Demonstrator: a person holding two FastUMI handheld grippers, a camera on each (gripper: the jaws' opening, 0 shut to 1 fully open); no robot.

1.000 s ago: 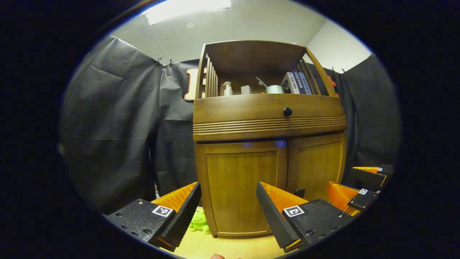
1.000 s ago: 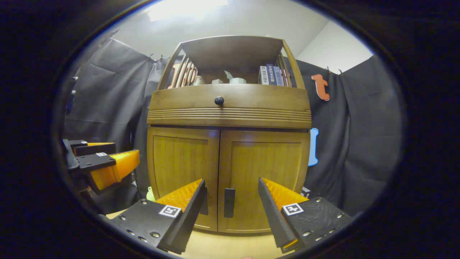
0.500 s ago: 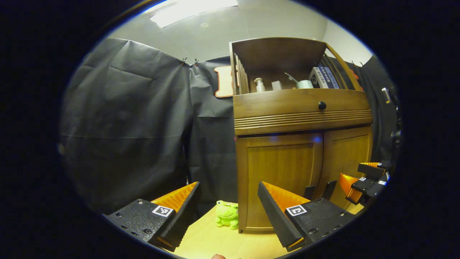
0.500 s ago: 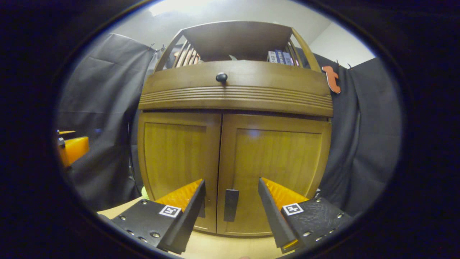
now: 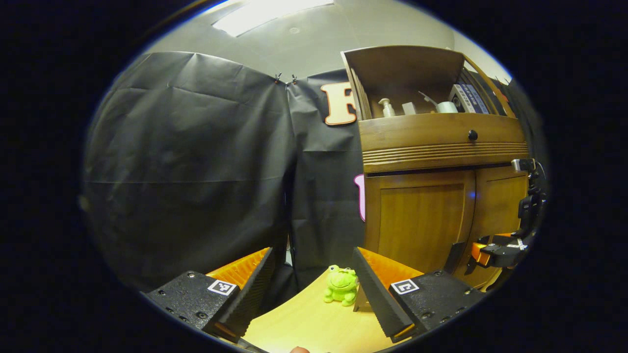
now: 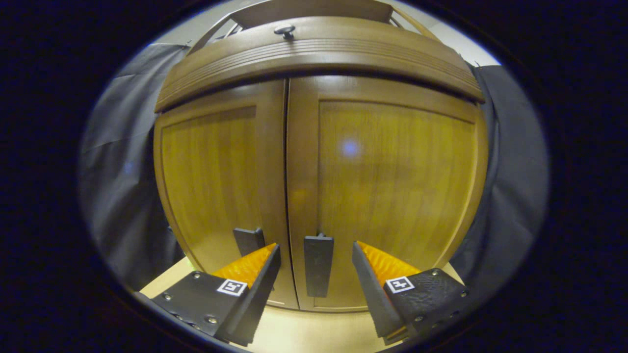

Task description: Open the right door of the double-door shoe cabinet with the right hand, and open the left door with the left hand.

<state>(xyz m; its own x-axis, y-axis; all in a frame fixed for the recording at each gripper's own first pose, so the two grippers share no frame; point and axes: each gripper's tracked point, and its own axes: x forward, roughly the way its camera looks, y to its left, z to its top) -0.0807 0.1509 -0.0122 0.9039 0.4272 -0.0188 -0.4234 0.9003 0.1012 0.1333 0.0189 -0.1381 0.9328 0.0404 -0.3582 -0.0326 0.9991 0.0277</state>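
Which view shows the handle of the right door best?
The right gripper view: the right door handle stands close and frontal between the open right gripper. In the left gripper view it is at the far edge, mostly hidden behind that gripper.

left gripper (image 5: pixel 311 289): two wedge fingers with ribbed inner faces, textured mounts with screws, a square black-and-white marker on each | right gripper (image 6: pixel 316 287): same wedge build, ribbed faces, screwed mounts, a square marker on each mount
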